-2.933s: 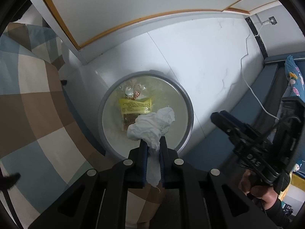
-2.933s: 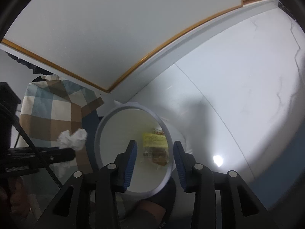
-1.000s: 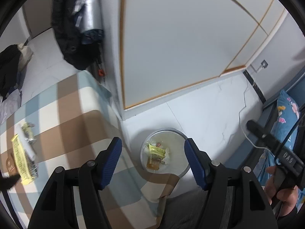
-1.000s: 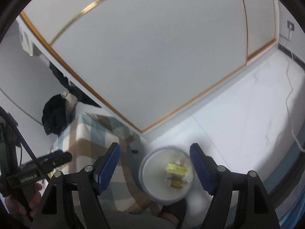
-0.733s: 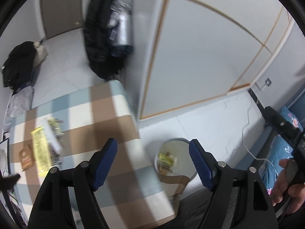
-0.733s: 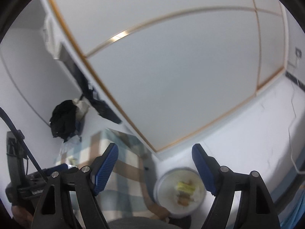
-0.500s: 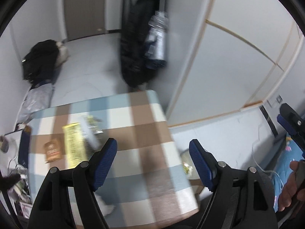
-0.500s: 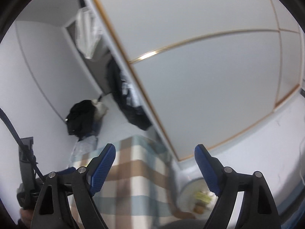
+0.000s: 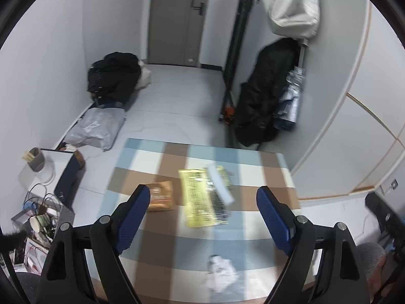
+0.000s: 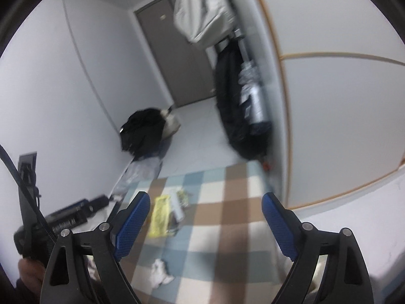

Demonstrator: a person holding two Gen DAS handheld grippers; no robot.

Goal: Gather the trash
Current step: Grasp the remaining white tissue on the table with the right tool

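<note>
Both my grippers are empty and spread wide: the left gripper [image 9: 202, 217] hangs over the bench [image 9: 157, 162] with nothing between its fingers [image 9: 134, 217], and the right gripper [image 10: 205, 225] stands just as wide, also holding nothing.

By my judgement the job is only partly done. No bin shows in either view, and four bits of trash lie on the checked cloth. From my left wrist camera the crumpled tissue [image 9: 220, 273] sits nearest me, at about 6 o'clock, soft, white and irregular, easy to pinch anywhere. At 12 o'clock, between my fingers, lies the yellow wrapper [image 9: 196, 197], a flat, glossy, long rectangle, likely slippery film. Touching its right side is a clear packet [image 9: 219, 185] with a white strip and dark print, blurred, so I cannot tell how it overlaps. Towards 10 o'clock, just beside the yellow one, lies a small brown sachet [image 9: 160, 195], flat and squarish.

The flat pieces hug the cloth, which is soft and could bunch under my fingertips; I would expect to need an edge-on pinch. The tissue looks like the simplest next pick.
</note>
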